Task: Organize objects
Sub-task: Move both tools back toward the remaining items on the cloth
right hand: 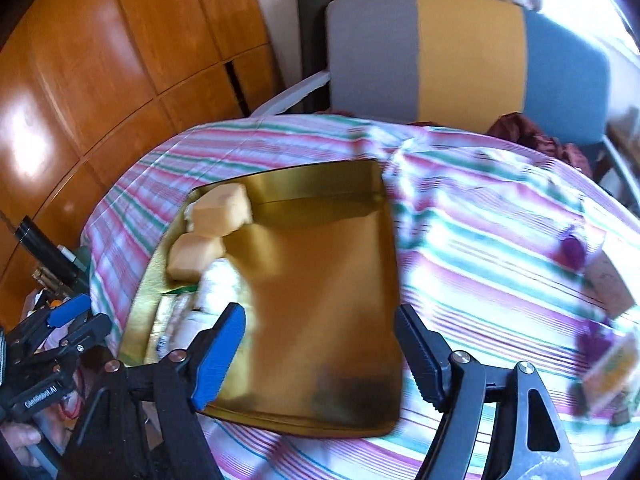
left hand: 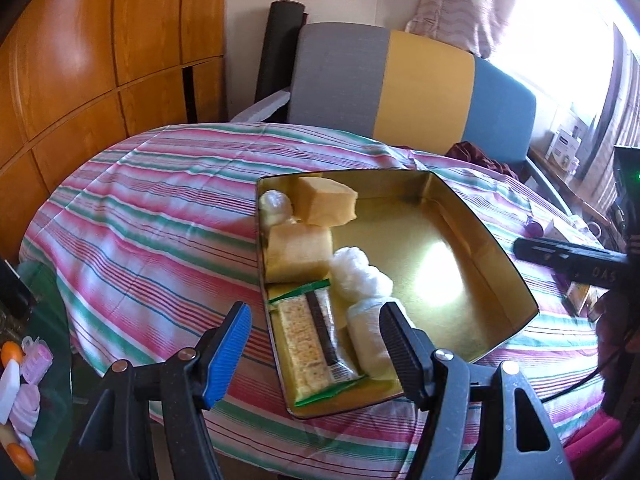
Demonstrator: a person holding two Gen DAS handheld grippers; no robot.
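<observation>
Closest to me in the left wrist view is my left gripper [left hand: 316,320], with one blue finger and one black finger. Its jaws are spread wide and hold nothing. It hangs over the near left corner of a gold tin box [left hand: 500,264] that sits on a table with a striped cloth [left hand: 152,208].

Snacks lie along the left side of the box. Nearest is a long cracker bar [left hand: 308,344] in a clear and green wrapper. Just beside it, on its right, is a pale roll in clear wrap [left hand: 368,340], partly hidden by my black finger. Behind that roll sits a white crinkly bundle [left hand: 356,276]. Farther back are two yellow cake pieces [left hand: 300,256], one behind the other, and a small pale ball [left hand: 274,206] in the far left corner. The right side of the box is bare, shiny gold.

My right gripper [right hand: 320,344] hangs over the near edge of the same box, and its jaws are also spread wide with nothing between them. That view is blurry, so I can only say some small things, maybe purple and yellow packets [right hand: 608,364], lie on the cloth at the right.

A chair [left hand: 424,84] with gray, yellow and blue parts stands behind the table. Brown wooden doors [left hand: 100,60] fill the left.
</observation>
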